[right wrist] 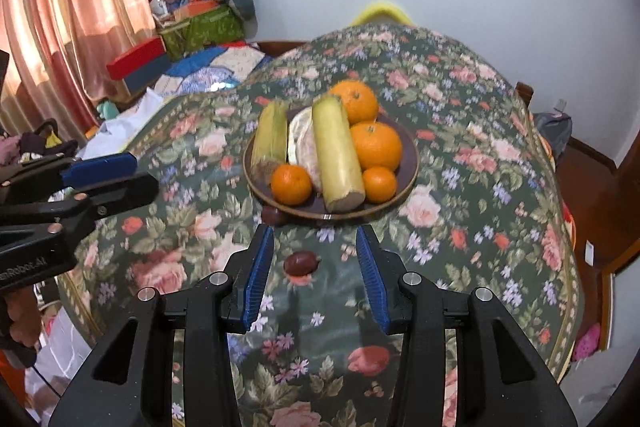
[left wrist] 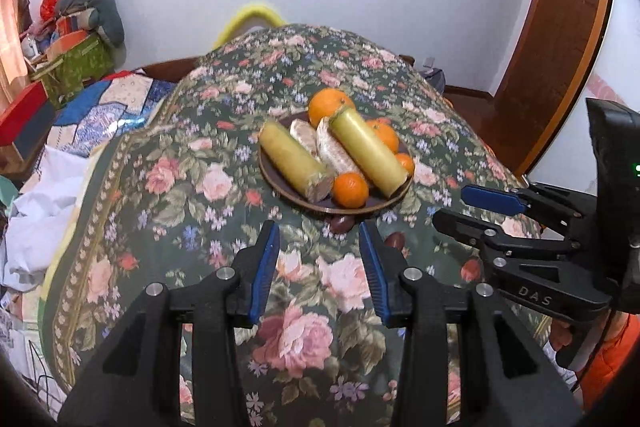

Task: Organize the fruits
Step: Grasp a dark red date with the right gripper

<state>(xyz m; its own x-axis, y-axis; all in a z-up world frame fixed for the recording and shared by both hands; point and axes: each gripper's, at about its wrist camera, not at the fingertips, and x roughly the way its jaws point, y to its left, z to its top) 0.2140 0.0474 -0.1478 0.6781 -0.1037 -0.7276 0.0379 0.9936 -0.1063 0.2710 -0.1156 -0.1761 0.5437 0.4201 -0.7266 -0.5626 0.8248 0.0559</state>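
Note:
A brown plate [left wrist: 298,201] [right wrist: 412,163] on the floral tablecloth holds several oranges [left wrist: 351,190] [right wrist: 376,145], two yellow-green cane pieces [left wrist: 294,158] [right wrist: 338,159] and peeled pomelo segments [left wrist: 332,147] [right wrist: 300,135]. Two dark red dates lie on the cloth in front of the plate [left wrist: 341,223] [right wrist: 301,263]. My left gripper [left wrist: 319,239] is open and empty, short of the plate. My right gripper [right wrist: 315,241] is open and empty, with one date just between its fingers' line. Each gripper also shows in the other's view [left wrist: 472,207] [right wrist: 132,173].
The round table [left wrist: 160,187] [right wrist: 500,167] drops off on all sides. A bed with quilts, boxes and bags [left wrist: 60,75] [right wrist: 192,39] lies to the left. A wooden door [left wrist: 560,47] stands at the right. A yellow chair back [right wrist: 380,13] rises behind the table.

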